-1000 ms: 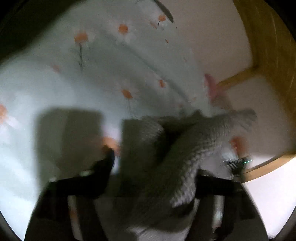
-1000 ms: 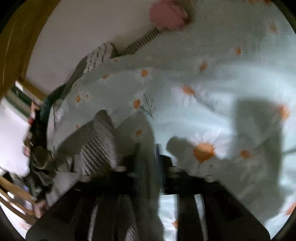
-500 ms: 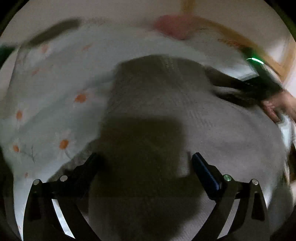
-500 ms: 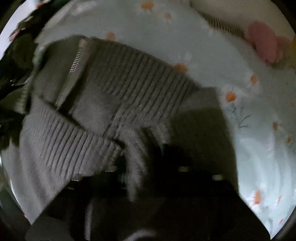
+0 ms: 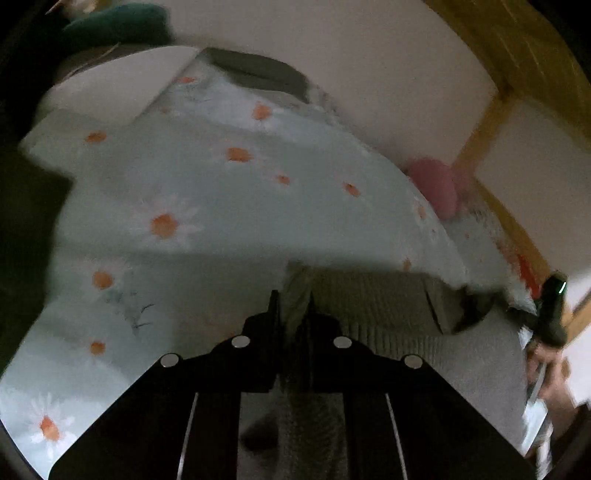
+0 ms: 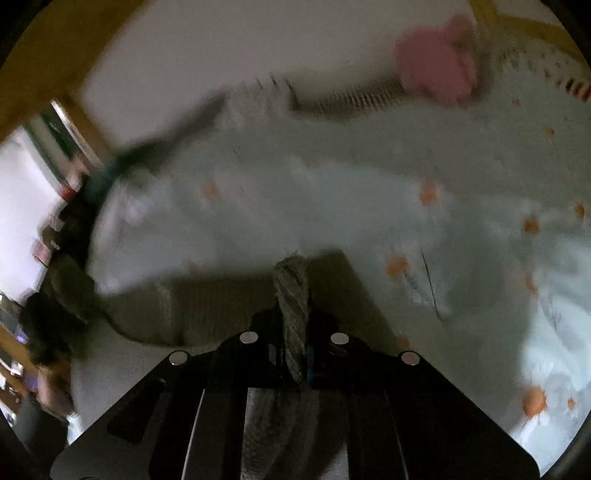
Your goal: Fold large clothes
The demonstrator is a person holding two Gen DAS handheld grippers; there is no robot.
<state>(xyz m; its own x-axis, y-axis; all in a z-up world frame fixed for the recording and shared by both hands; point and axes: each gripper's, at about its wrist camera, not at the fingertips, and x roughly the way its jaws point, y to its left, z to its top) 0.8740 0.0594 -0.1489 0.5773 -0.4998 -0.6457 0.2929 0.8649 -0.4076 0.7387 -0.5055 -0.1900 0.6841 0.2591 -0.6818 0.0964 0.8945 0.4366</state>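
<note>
A grey ribbed knit sweater (image 5: 388,310) lies on a pale blue daisy-print bedsheet (image 5: 221,206). In the left wrist view my left gripper (image 5: 293,299) has its jaws closing tight on a fold at the sweater's left edge, and the pads press the knit. The right gripper (image 5: 550,314) shows at the far right with a hand (image 5: 546,362) under it. In the right wrist view my right gripper (image 6: 293,295) is closing on a bunched fold of the sweater (image 6: 221,306), which stretches away to the left.
A pink soft object (image 5: 436,188) lies by the wooden bed frame (image 5: 491,110). A grey cloth (image 5: 258,74) and a dark green item (image 5: 118,22) sit at the far edge. Striped fabric (image 6: 351,99) lies near the wall. Clutter stands at the left (image 6: 48,236).
The left gripper, open over the sweater half a second ago, has shut on its edge. The right has finished closing on a fold. Both have lifted, and the view now looks across the bed.
</note>
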